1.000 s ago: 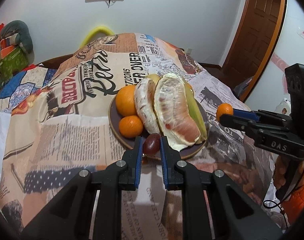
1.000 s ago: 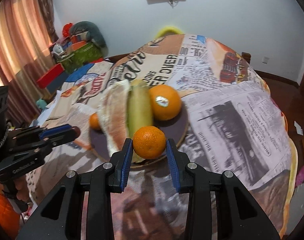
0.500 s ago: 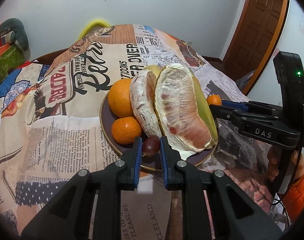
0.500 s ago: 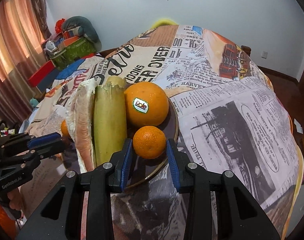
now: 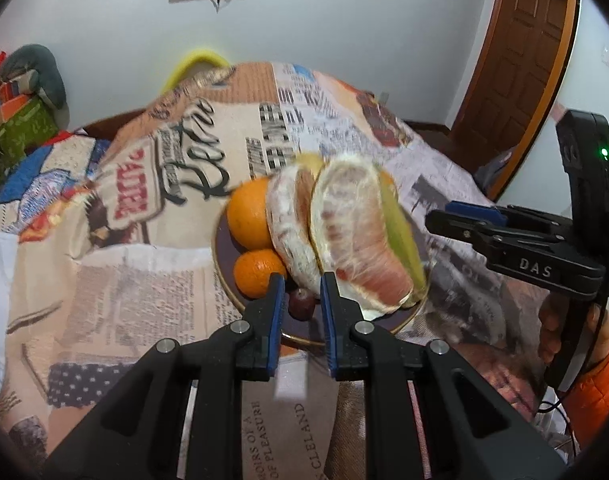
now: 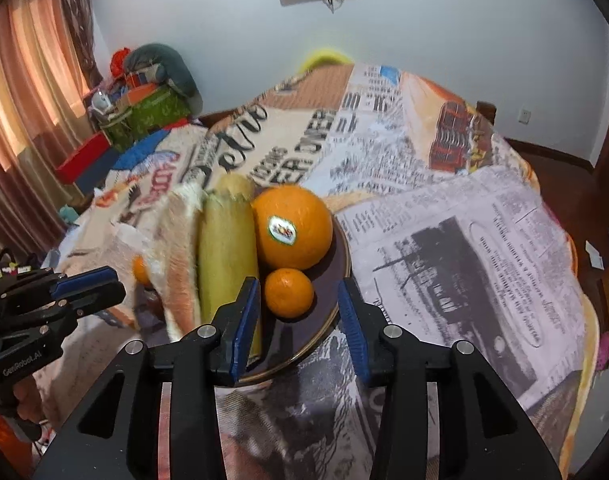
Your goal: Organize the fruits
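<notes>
A dark purple plate (image 5: pixel 224 280) (image 6: pixel 336 276) holds peeled pomelo pieces (image 5: pixel 352 232), a green rind piece (image 6: pixel 228 256), a large orange (image 6: pixel 292 226) and a small orange (image 5: pixel 258 272). My left gripper (image 5: pixel 302 304) has opened slightly; a dark grape (image 5: pixel 301 304) lies on the plate between its fingers, free of the pads. My right gripper (image 6: pixel 299 312) is open, with a small mandarin (image 6: pixel 289 292) resting on the plate between its fingers. The right gripper also shows at the right of the left wrist view (image 5: pixel 464 220). The left gripper shows at the left of the right wrist view (image 6: pixel 88 284).
The table is covered by a newspaper-print cloth (image 6: pixel 464 240). Bags and boxes (image 6: pixel 144 104) sit at the far left by a curtain. A wooden door (image 5: pixel 524 60) is at the right. A yellow chair back (image 5: pixel 196 64) stands behind the table.
Both grippers moved in over the plate. The right gripper opened and let the mandarin go onto the plate. The left gripper's fingers parted from the grape.
</notes>
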`<state>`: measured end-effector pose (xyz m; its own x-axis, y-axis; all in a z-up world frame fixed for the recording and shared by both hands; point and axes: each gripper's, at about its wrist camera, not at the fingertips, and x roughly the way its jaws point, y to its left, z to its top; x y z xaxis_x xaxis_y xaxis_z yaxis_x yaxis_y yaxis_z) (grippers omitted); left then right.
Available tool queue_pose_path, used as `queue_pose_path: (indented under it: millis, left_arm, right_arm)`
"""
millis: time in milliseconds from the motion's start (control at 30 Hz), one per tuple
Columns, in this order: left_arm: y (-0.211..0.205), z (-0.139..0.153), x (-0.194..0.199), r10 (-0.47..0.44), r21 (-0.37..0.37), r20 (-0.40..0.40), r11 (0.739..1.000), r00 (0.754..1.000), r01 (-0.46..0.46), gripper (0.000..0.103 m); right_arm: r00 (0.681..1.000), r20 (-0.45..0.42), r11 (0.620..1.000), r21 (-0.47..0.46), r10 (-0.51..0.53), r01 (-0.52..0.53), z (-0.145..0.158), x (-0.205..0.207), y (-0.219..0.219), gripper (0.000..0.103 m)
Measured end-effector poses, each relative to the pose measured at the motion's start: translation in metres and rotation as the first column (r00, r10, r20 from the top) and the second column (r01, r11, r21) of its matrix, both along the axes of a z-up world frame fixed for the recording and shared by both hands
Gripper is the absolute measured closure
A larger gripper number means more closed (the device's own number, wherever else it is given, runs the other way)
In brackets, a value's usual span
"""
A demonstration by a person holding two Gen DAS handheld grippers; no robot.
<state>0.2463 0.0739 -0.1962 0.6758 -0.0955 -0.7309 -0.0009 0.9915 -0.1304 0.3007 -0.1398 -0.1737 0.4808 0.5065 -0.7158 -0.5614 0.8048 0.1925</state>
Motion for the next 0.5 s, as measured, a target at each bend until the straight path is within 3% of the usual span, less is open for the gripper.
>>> queue_pose_path:
  millis: [267,500]
  left_arm:
    - [-0.009,0.075,-0.043,0.021,0.037,0.181,0.999,0.983,-0.028,0.086]
    - [-0.022,0.147,-0.098,0.039,0.036,0.371,0.998,0.928,-0.056,0.082]
  right_arm:
    - [0.988,0.154,0.995,0.103,-0.019,0.003,0.077,-0.043,-0.019,0.066]
    - [0.945,0.323,0.975,0.223,-0.053,-0.021,0.149,-0.107,-0.042,0.066]
